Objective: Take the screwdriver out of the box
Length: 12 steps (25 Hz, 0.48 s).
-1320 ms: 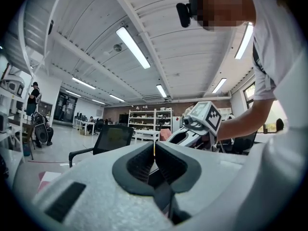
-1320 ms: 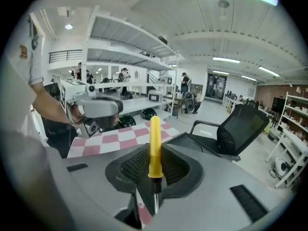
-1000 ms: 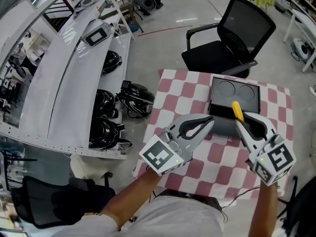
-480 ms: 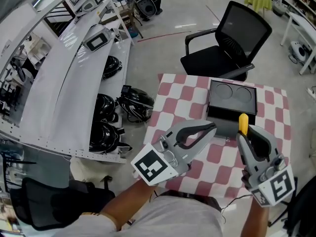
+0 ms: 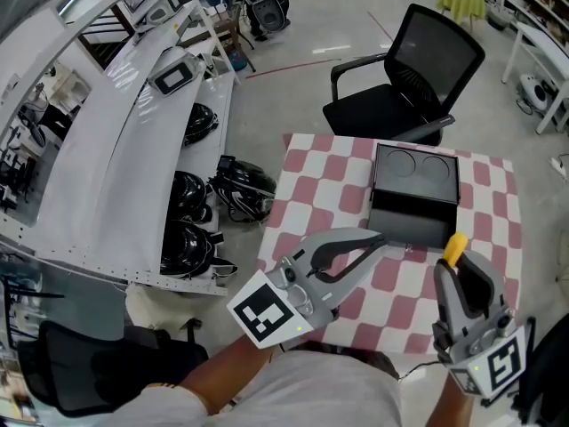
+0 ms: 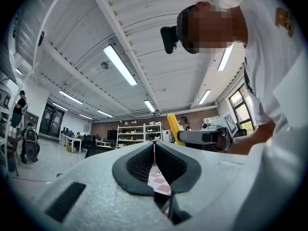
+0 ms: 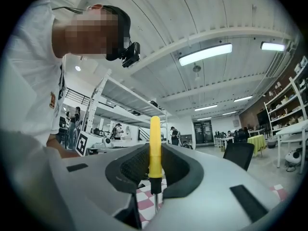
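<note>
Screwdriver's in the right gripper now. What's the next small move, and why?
Probably lower it onto the bare checkered cloth on the near side of the box. The right gripper is shut on the yellow-handled screwdriver, which stands upright and is already out of the open box. The left gripper is shut and empty.

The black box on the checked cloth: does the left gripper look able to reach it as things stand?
Probably yes. The left gripper hangs close before the open black box with nothing between them; the right gripper, shut on the yellow screwdriver, is off to one side.
</note>
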Each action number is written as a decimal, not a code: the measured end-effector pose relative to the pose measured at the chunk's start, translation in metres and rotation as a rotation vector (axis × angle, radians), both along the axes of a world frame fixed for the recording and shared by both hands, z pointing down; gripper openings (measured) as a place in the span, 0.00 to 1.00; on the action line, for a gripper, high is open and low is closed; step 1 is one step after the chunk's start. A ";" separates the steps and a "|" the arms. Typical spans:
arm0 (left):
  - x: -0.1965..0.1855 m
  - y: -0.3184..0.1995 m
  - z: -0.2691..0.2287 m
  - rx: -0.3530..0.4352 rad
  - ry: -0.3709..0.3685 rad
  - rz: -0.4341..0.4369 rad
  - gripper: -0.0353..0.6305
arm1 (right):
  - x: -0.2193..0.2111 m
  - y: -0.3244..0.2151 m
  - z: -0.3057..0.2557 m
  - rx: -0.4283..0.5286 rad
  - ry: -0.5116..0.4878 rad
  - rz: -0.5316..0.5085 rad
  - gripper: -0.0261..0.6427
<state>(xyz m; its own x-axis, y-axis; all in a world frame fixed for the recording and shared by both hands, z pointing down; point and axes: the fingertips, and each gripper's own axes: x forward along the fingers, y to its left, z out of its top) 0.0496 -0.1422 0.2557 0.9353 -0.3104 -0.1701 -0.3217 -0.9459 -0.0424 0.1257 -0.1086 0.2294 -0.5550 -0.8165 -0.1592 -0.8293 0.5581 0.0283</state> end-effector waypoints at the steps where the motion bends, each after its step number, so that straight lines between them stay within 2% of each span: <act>1: 0.000 0.002 0.000 0.001 -0.001 0.002 0.08 | 0.001 0.003 -0.001 0.006 -0.006 0.003 0.15; 12: 0.001 0.017 0.000 0.005 -0.004 0.014 0.08 | 0.011 0.024 0.007 0.016 -0.021 0.035 0.15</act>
